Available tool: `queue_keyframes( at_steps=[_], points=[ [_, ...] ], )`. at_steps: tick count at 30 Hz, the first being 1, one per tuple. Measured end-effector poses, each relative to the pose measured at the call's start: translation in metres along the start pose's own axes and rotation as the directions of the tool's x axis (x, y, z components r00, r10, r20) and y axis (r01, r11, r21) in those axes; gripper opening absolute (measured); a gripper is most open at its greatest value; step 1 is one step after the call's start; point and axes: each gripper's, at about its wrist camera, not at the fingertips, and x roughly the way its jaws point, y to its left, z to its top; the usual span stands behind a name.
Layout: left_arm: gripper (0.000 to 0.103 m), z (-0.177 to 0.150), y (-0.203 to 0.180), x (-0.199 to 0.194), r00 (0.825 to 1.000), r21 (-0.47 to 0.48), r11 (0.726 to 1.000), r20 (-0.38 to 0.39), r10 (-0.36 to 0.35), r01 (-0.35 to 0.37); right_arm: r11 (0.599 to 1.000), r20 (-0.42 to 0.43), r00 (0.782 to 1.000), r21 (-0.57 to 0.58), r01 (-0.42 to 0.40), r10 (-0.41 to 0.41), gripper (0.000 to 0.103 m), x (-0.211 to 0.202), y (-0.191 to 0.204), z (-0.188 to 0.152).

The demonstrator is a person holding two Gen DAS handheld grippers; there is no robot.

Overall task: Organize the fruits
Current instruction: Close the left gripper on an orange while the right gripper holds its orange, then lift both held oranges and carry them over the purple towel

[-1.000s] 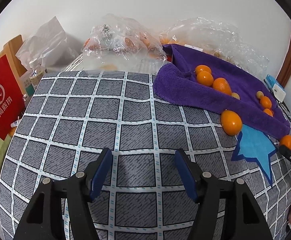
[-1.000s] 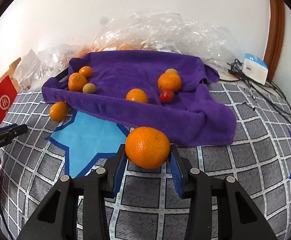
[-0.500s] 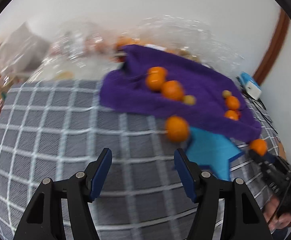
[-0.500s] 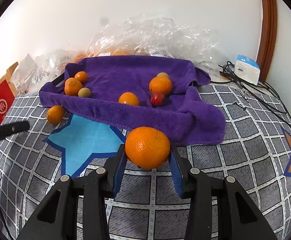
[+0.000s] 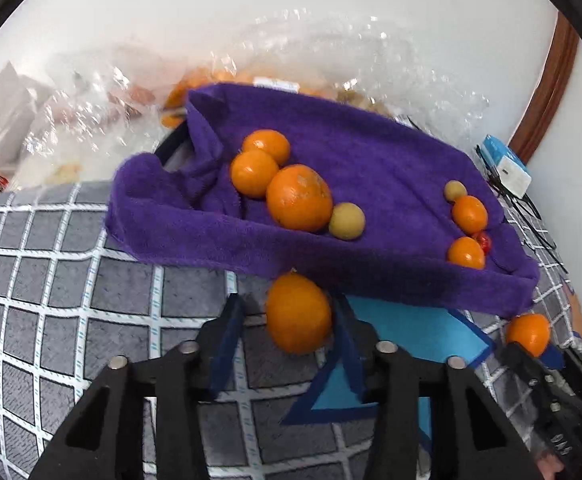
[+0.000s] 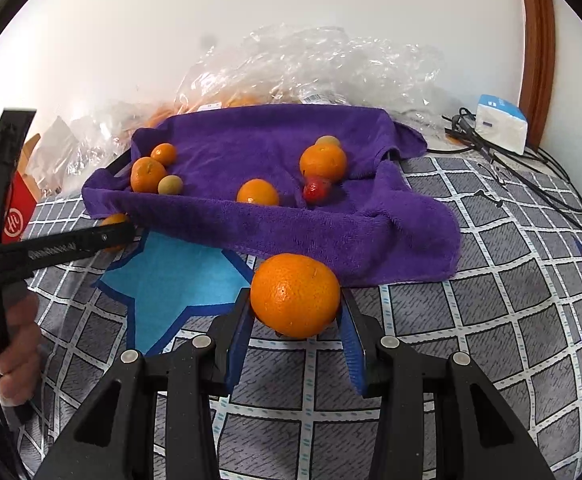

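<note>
A purple towel (image 5: 371, 168) (image 6: 275, 152) lines a tray and holds several oranges (image 5: 299, 197), two tan round fruits (image 5: 346, 221) and a small red fruit (image 6: 315, 191). My left gripper (image 5: 287, 320) is open, its jaws on either side of a loose orange (image 5: 299, 314) on the checked mat just in front of the towel. My right gripper (image 6: 295, 308) is shut on a large orange (image 6: 295, 295), held low in front of the towel's right part. That orange also shows in the left wrist view (image 5: 527, 334).
Clear plastic bags (image 6: 311, 64) with more fruit lie behind the towel against the wall. A white and blue box (image 6: 501, 122) and black cables (image 6: 531, 168) lie at the back right. A red bag (image 6: 17, 216) stands at the left. A blue star patch (image 6: 179, 276) marks the mat.
My left gripper has swung right and forward until its open jaws flank the loose orange. My right gripper keeps its orange and has barely moved.
</note>
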Motion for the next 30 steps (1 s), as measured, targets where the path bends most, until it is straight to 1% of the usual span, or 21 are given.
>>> queue_keyframes(
  at_steps=[1,2,6,9,13,20,27,30],
  points=[
    [0.032,-0.001,0.000,-0.001,1.000,0.002,1.000,0.004,0.008,-0.008,1.000,0.002,1.000,0.004,-0.003,0.003,0.041,0.000,-0.001,0.000],
    [0.030,-0.001,0.000,-0.002,1.000,0.000,1.000,0.007,0.004,-0.004,1.000,0.003,1.000,0.008,-0.006,0.006,0.041,0.000,-0.002,0.000],
    [0.030,-0.005,0.004,-0.008,0.999,-0.011,1.000,0.029,-0.014,0.015,1.000,0.004,1.000,-0.001,0.007,-0.007,0.041,0.000,0.001,-0.001],
    [0.030,-0.006,0.006,-0.015,0.997,-0.022,0.999,0.071,-0.025,0.027,1.000,0.005,1.000,-0.004,0.009,-0.009,0.041,-0.001,0.002,-0.001],
    [0.030,-0.005,0.011,-0.022,0.994,-0.040,0.998,0.103,-0.042,0.046,1.000,0.007,1.000,0.010,0.006,-0.006,0.041,-0.001,-0.002,-0.001],
    [0.030,-0.003,0.020,-0.032,0.990,-0.073,0.995,0.134,-0.052,0.062,1.000,0.009,1.000,-0.001,0.018,-0.018,0.041,-0.002,0.001,-0.001],
    [0.030,0.000,0.023,-0.032,0.988,-0.096,0.993,0.141,-0.055,0.069,1.000,0.007,1.000,0.014,0.007,-0.007,0.041,-0.002,-0.003,-0.001],
    [0.030,0.000,0.025,-0.036,0.985,-0.107,0.990,0.152,-0.079,0.096,1.000,0.009,1.000,0.008,0.014,-0.014,0.041,-0.002,-0.001,-0.001]
  ],
)
